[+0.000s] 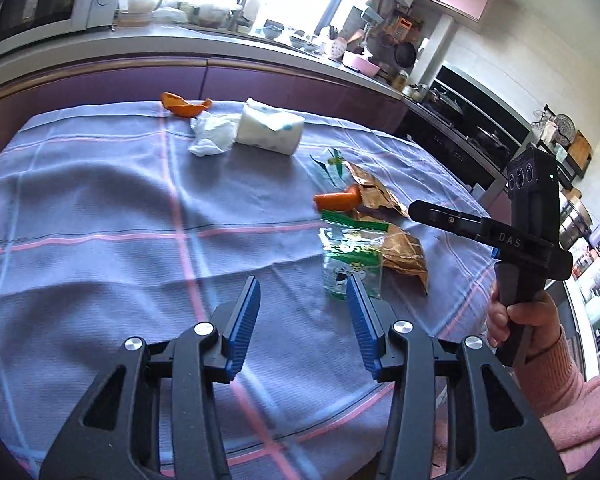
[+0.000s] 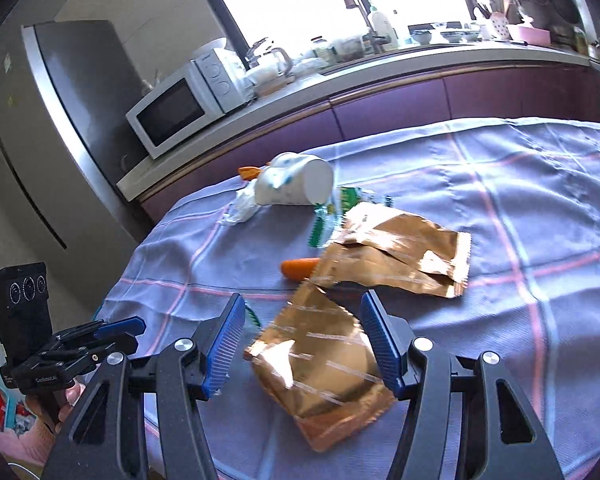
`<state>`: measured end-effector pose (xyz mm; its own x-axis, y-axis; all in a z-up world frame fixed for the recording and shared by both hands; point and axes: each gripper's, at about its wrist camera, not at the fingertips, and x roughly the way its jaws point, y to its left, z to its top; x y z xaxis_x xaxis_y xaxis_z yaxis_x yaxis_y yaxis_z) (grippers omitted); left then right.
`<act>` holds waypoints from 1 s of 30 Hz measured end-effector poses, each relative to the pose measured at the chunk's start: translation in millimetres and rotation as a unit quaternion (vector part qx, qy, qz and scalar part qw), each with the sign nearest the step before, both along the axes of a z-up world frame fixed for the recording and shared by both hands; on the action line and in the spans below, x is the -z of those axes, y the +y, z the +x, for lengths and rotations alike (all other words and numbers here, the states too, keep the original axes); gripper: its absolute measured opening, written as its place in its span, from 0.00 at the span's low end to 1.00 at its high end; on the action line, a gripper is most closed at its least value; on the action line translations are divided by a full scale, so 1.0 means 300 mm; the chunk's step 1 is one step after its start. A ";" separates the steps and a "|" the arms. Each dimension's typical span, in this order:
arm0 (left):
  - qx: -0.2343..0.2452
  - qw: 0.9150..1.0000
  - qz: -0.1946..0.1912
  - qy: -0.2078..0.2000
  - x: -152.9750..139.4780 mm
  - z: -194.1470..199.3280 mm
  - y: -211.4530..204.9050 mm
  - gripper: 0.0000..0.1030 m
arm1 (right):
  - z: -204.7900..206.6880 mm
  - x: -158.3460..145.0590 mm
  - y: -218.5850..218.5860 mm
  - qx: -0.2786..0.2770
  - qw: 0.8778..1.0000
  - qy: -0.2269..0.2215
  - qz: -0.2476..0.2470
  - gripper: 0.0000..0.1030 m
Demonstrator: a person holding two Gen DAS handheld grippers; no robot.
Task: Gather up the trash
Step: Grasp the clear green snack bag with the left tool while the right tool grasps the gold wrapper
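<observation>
Table (image 1: 100, 208) w/ cloth stands in front of kitchen counter (image 1: 180, 42); microwave (image 2: 176, 110) on counter, fridge (image 2: 56, 128) to its left. On the table: peel (image 1: 182, 105) at far edge, crumpled tissue (image 1: 212, 136) next to tissue pack (image 1: 270, 130), nearer: foil wrappers (image 2: 400, 256) partly over a carrot (image 2: 298, 268).

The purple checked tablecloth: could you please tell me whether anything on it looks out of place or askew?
Yes: litter is scattered across it. A white paper cup lies tipped on its side beside a crumpled white tissue, with torn gold foil wrappers, a green-printed clear plastic bag and orange peel pieces strewn around.
</observation>
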<state>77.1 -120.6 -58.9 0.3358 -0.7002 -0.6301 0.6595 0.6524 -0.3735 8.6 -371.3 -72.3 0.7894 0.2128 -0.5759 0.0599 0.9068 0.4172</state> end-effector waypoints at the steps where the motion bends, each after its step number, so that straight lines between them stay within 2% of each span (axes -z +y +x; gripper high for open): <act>1: 0.007 1.000 0.001 0.006 0.008 -0.001 -0.026 0.46 | -0.013 0.012 -0.021 0.005 1.000 0.003 0.000 0.57; 7: 0.033 0.999 0.014 0.029 0.048 0.014 -0.120 0.52 | -0.047 0.070 -0.084 0.014 1.000 0.017 0.020 0.61; 15: 0.042 0.997 0.031 0.059 0.077 0.050 -0.203 0.49 | -0.050 0.115 -0.068 -0.008 0.999 0.028 0.033 0.62; 19: 0.045 0.996 0.020 0.079 0.093 0.065 -0.204 0.33 | -0.056 0.113 -0.048 -0.024 0.999 0.027 0.034 0.62; 23: 0.038 0.996 0.014 0.076 0.087 0.068 -0.197 0.22 | -0.057 0.107 -0.024 -0.036 0.999 0.026 0.029 0.61; 27: 0.026 0.997 0.014 0.069 0.081 0.071 -0.181 0.17 | -0.051 0.107 0.000 -0.048 0.998 0.026 0.024 0.50; 28: 0.024 0.997 0.013 0.068 0.079 0.071 -0.172 0.10 | -0.051 0.108 0.005 -0.050 0.998 0.026 0.021 0.48; 30: 0.017 0.998 0.011 0.066 0.074 0.072 -0.155 0.08 | -0.048 0.110 0.016 -0.056 0.998 0.025 0.024 0.37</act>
